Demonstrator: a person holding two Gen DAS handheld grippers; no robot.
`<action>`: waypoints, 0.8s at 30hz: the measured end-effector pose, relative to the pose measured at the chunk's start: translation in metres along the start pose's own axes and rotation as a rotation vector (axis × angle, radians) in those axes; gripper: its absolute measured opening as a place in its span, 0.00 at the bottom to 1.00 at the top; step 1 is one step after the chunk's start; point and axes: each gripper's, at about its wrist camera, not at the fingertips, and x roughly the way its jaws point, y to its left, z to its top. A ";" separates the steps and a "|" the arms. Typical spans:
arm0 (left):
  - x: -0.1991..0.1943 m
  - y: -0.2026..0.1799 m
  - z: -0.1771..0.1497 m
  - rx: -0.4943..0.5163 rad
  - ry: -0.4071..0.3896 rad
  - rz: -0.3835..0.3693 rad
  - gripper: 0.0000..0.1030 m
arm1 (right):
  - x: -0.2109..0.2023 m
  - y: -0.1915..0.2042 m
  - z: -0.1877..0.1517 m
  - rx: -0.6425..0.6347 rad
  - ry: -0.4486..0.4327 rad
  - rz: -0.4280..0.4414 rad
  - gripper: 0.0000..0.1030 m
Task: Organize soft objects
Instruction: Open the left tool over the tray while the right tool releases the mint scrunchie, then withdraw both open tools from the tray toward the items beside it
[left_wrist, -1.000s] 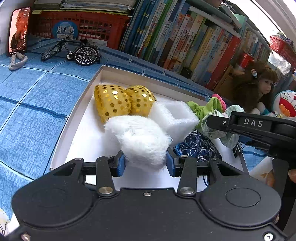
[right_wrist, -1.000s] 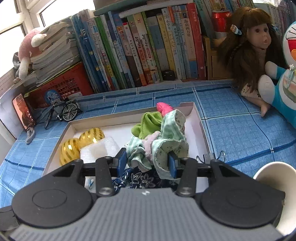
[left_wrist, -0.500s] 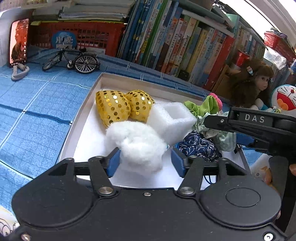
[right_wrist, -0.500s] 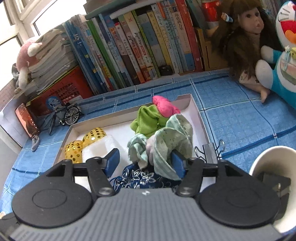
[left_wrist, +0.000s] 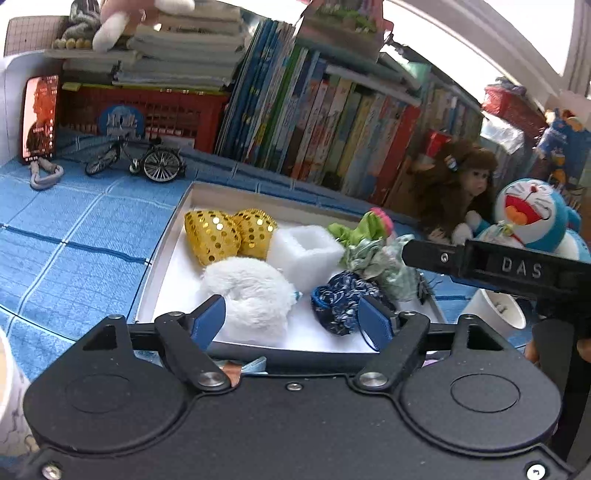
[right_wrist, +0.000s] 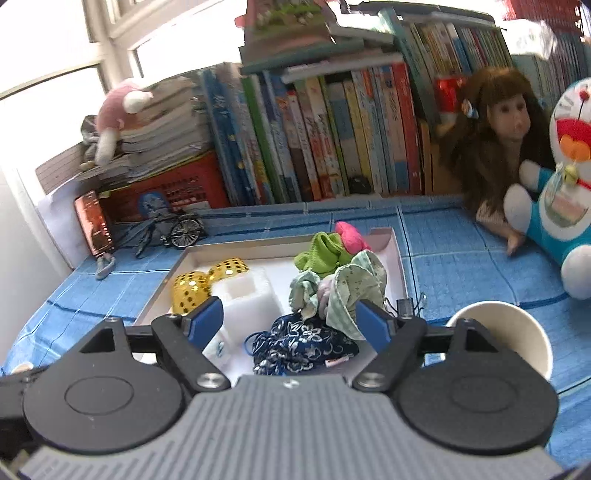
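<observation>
While both sets of jaws are opening with nothing pressed between their pads, the soft things lie in the shallow white box (left_wrist: 173, 236) on the blue mat (left_wrist: 70, 236). The left gripper (left_wrist: 291, 319) hangs over the box's near rim, the white fluffy pouch (left_wrist: 247, 291) just beyond its left pad. The right gripper (right_wrist: 290, 319) frames the navy floral pouch (right_wrist: 303, 345) and the mint-green scrunchie (right_wrist: 351, 284). Gold sequin hearts (left_wrist: 214, 236) sit at the far left wall, beside the white foam block (left_wrist: 306, 254); green cloth (right_wrist: 323, 253) crowds the far right corner. Bare floor shows along the left wall. A paper cup (right_wrist: 511, 336) stands just right of the box.
</observation>
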 end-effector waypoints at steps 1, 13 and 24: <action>-0.006 -0.001 -0.001 0.008 -0.012 -0.004 0.76 | -0.006 0.001 -0.002 -0.008 -0.011 0.005 0.86; -0.053 -0.010 -0.029 0.074 -0.092 -0.022 0.80 | -0.058 0.011 -0.029 -0.087 -0.103 0.025 0.90; -0.079 -0.010 -0.063 0.141 -0.138 0.006 0.84 | -0.075 0.017 -0.068 -0.153 -0.137 0.004 0.92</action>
